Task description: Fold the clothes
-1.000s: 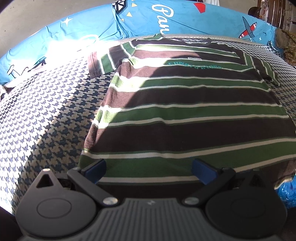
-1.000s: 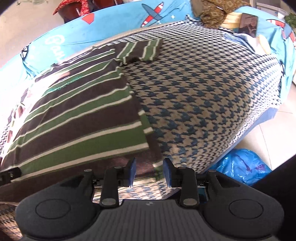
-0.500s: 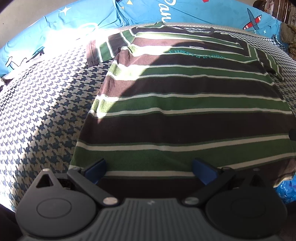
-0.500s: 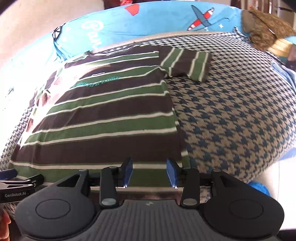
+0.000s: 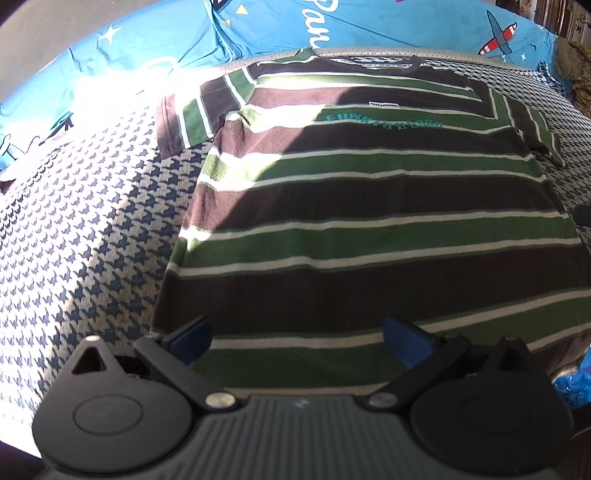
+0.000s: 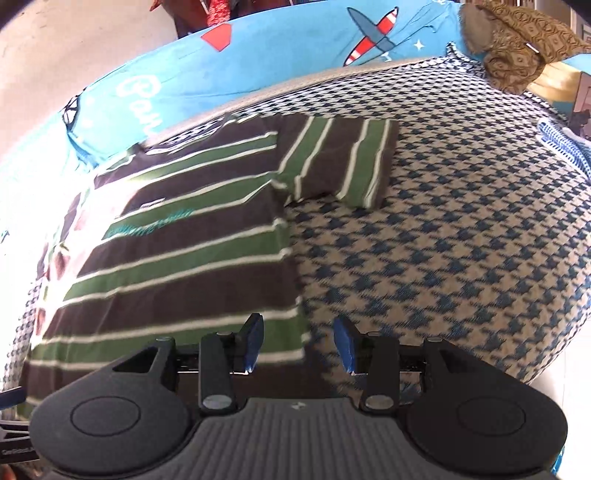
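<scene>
A brown, green and white striped T-shirt (image 5: 369,221) lies spread flat on a houndstooth bed cover (image 5: 92,229), collar at the far end, both short sleeves out to the sides. My left gripper (image 5: 295,339) is wide open just above the shirt's near hem, towards its left corner. In the right wrist view the same T-shirt (image 6: 192,266) fills the left half, its right sleeve (image 6: 340,158) lying flat. My right gripper (image 6: 297,345) is open over the hem's right corner, with nothing between its fingers.
A blue pillow (image 5: 295,26) with plane prints runs along the far edge of the bed. A brown patterned cloth (image 6: 517,44) lies at the far right corner. The houndstooth bed cover (image 6: 461,240) stretches right of the shirt. A blue plastic bag (image 5: 576,384) sits below the bed's edge.
Both grippers have moved forward over the shirt's hem. The right gripper has swung right and opened wider. The left gripper stays wide open.
</scene>
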Available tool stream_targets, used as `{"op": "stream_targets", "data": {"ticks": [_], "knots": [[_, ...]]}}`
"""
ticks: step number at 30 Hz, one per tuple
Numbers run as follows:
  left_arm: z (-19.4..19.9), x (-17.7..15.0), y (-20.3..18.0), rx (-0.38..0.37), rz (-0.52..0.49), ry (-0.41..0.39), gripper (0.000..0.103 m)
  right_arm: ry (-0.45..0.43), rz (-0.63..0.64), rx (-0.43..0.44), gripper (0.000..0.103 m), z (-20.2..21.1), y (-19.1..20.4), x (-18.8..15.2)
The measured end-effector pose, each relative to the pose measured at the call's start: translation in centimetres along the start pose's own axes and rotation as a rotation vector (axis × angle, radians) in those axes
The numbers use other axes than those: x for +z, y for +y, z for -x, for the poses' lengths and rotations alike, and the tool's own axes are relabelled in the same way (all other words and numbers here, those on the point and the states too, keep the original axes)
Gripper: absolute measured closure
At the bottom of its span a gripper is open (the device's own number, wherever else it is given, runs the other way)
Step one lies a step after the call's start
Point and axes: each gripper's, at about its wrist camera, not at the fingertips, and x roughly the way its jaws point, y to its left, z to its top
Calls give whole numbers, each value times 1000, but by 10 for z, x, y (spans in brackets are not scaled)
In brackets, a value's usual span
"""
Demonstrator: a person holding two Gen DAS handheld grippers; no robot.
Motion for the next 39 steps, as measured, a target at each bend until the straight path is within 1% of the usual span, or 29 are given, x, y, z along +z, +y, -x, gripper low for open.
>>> {"op": "stream_targets", "data": {"ticks": [2, 6, 9, 15, 16, 19, 24, 28, 32, 36, 39], "knots": [[0, 8, 1, 2, -9, -12, 0, -4, -21, -11, 60, -3, -5, 6], [-3, 25, 2, -30, -18, -26, 0, -14, -58, -18, 60, -9, -16, 19], [-6, 33, 0, -20, -49, -45, 0, -19, -91, -20, 60, -14, -23, 26], [-16, 53, 1, -12, -59, -53, 0, -28, -178, -13, 60, -25, -37, 40], [-18, 57, 1, -10, -59, -56, 0, -30, -192, -10, 59, -27, -39, 42], [-23, 69, 1, -6, -57, -65, 0, -41, -222, -7, 50, -34, -42, 49], [-33, 86, -5, -16, -51, -73, 0, -60, -253, -7, 50, -45, -47, 61], [-42, 95, -7, -34, -29, -59, 0, -80, -299, -13, 49, -54, -53, 70], [-50, 98, -4, -58, 7, -28, 0, -106, -360, -22, 48, -63, -60, 81], [-51, 101, -4, -42, 8, -49, 0, -146, -404, -45, 44, -71, -67, 91], [-53, 102, -5, -30, 8, -64, 0, -170, -402, -64, 44, -77, -70, 95]]}}
